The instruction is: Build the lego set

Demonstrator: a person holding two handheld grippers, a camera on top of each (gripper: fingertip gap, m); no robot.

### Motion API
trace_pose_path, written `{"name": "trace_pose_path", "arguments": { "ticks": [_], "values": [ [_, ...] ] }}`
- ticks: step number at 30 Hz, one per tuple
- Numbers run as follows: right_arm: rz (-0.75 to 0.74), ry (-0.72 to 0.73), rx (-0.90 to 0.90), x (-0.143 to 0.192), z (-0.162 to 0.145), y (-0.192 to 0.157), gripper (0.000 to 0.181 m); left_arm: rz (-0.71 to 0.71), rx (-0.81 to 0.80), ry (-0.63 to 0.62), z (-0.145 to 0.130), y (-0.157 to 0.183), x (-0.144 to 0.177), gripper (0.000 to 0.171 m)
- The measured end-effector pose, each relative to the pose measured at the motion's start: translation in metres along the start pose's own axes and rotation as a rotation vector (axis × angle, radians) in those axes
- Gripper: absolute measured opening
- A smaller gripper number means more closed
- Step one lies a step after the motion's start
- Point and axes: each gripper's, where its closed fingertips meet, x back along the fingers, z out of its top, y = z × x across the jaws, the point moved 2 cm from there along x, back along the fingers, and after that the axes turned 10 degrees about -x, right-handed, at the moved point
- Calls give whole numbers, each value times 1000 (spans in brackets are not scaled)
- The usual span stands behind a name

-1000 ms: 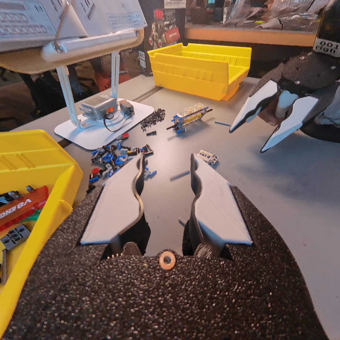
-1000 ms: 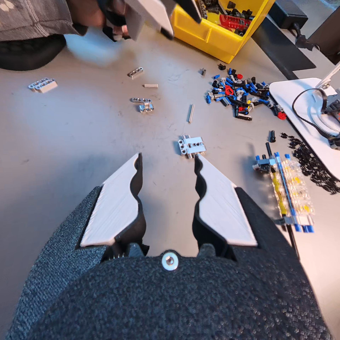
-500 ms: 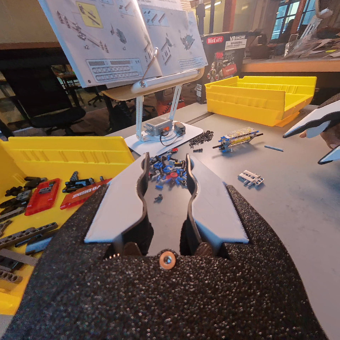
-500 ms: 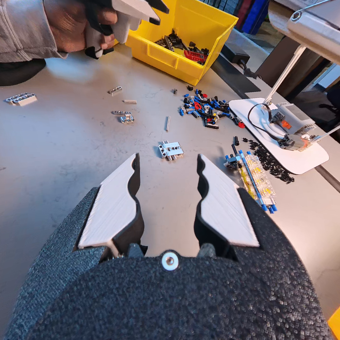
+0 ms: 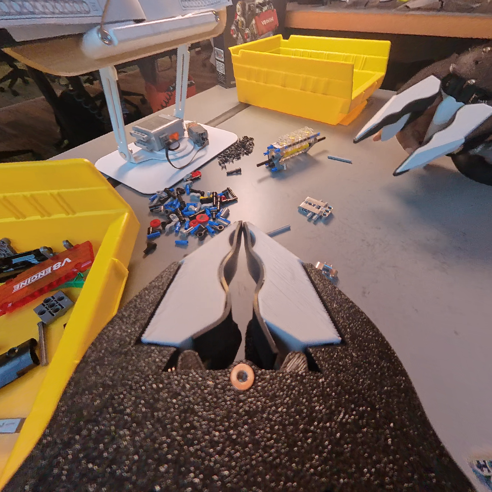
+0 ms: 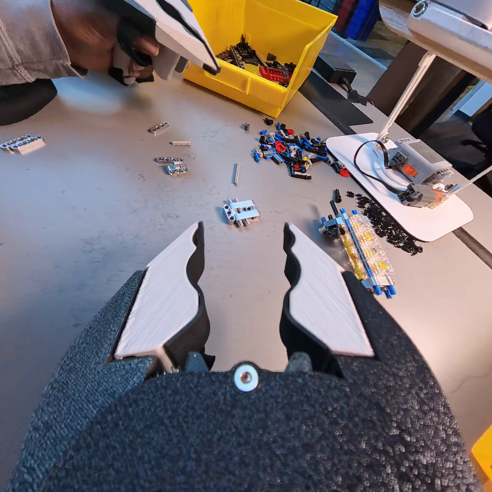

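My left gripper is shut and empty, held above the grey table beside a pile of small blue, black and red pins. It also shows far off in the right wrist view, in a person's hand. My right gripper is open and empty, just short of a small grey beam assembly. That assembly also shows in the left wrist view. A clear, yellow and blue cylinder block assembly lies to the right of my right fingers. My right gripper shows at the right of the left wrist view.
A yellow bin of parts sits at the left; stacked yellow bins stand at the back. A white stand base carries a grey battery box and motor. Loose grey beams, an axle and black pins lie about. About 20 centimeters separates my left fingertips from my right.
My left gripper has gone from open to shut and tipped back down toward the table. My right gripper stays open and has drawn slightly closer to the grey beam assembly.
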Motion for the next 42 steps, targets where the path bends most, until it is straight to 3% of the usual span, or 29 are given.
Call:
{"name": "trace_pose_path", "arguments": {
  "ticks": [6,11,15,18,24,27,31,35,38,42],
  "values": [
    [-25,64,-68,8,8,12,61,-68,-56,6,5,9,6,0],
    [-1,263,-210,39,36,31,65,-56,-46,39,8,7,6,15],
    [22,320,-234,50,44,34,65,-45,-15,85,12,5,5,27],
    [240,236,-166,42,39,-6,60,-27,14,145,17,2,6,30],
    [715,-139,139,13,-9,-150,57,-32,56,134,12,1,-2,33],
    [788,-252,266,6,-29,-190,51,-33,45,128,12,3,-6,34],
    [800,-312,345,1,-39,-215,45,-44,45,103,9,8,-10,34],
    [774,-342,404,-2,-47,-222,18,-53,48,99,8,11,-14,34],
    [715,-312,397,-7,-44,-208,4,-65,44,96,8,16,-17,34],
    [632,-219,283,-10,-24,-175,8,-98,42,97,11,26,-19,34]
  ]
}}
